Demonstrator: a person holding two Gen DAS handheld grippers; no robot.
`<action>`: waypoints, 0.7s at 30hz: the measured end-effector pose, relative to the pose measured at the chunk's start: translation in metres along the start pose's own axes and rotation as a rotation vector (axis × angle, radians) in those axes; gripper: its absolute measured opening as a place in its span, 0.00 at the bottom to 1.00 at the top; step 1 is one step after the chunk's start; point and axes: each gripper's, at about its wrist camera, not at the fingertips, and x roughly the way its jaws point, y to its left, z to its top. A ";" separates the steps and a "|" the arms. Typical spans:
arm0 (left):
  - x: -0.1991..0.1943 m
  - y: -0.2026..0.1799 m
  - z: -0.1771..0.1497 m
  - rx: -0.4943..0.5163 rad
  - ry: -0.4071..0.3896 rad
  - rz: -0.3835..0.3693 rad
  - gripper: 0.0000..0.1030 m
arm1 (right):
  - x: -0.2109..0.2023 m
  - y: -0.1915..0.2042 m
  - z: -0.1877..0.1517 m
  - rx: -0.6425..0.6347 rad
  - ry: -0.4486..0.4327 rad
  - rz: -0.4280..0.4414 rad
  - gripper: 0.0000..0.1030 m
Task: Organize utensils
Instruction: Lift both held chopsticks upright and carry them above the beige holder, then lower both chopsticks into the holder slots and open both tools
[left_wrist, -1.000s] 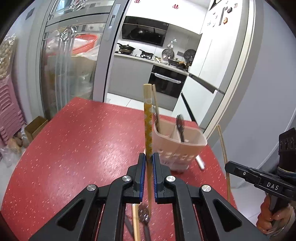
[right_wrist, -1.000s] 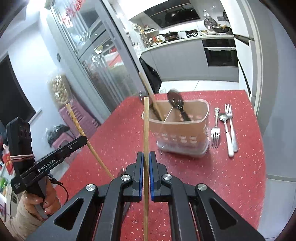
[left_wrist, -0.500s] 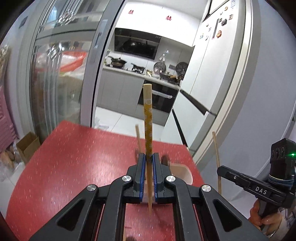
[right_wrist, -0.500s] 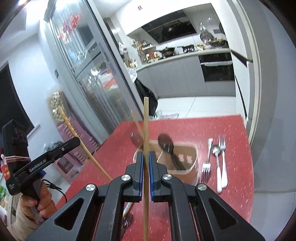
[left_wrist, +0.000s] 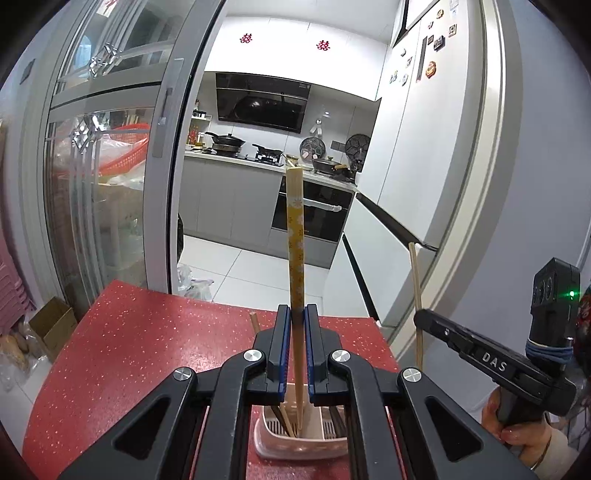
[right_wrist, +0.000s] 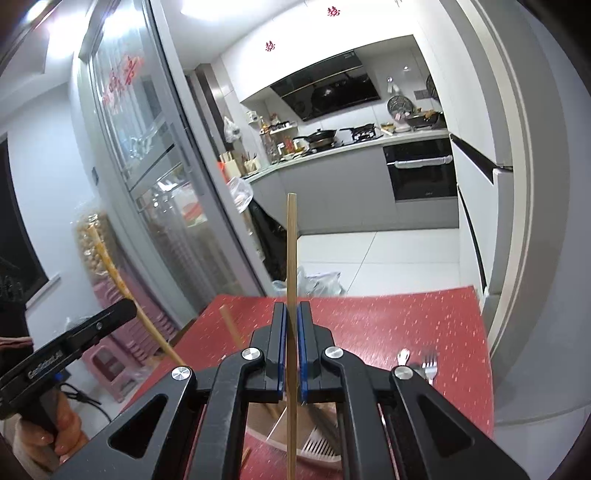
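Observation:
My left gripper (left_wrist: 294, 314) is shut on a yellow patterned chopstick (left_wrist: 296, 236), held upright with its lower tip inside the pink utensil holder (left_wrist: 273, 445) directly below. My right gripper (right_wrist: 291, 310) is shut on a plain wooden chopstick (right_wrist: 291, 251), upright above the same holder (right_wrist: 317, 448). The holder also contains another wooden chopstick (left_wrist: 254, 321) and dark utensils. Each gripper shows in the other's view: the right one (left_wrist: 476, 354) at right, the left one (right_wrist: 74, 339) at left.
The red speckled table (left_wrist: 147, 339) carries the holder. A spoon (right_wrist: 403, 356) and a fork (right_wrist: 428, 363) lie on the table right of the holder. A glass sliding door stands at left, the kitchen beyond, a white wall edge at right.
Both grippers have risen and come over the holder, which has dropped to the bottom of both views. The left chopstick's tip now sits inside the holder.

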 end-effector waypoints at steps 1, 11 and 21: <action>0.006 0.001 -0.001 0.001 0.005 0.005 0.31 | 0.005 -0.002 0.001 0.000 -0.004 -0.004 0.06; 0.043 0.014 -0.011 -0.003 0.050 0.026 0.31 | 0.050 -0.006 0.003 -0.082 -0.050 -0.044 0.06; 0.059 0.013 -0.037 0.030 0.059 0.055 0.31 | 0.075 -0.012 -0.021 -0.140 -0.079 -0.082 0.06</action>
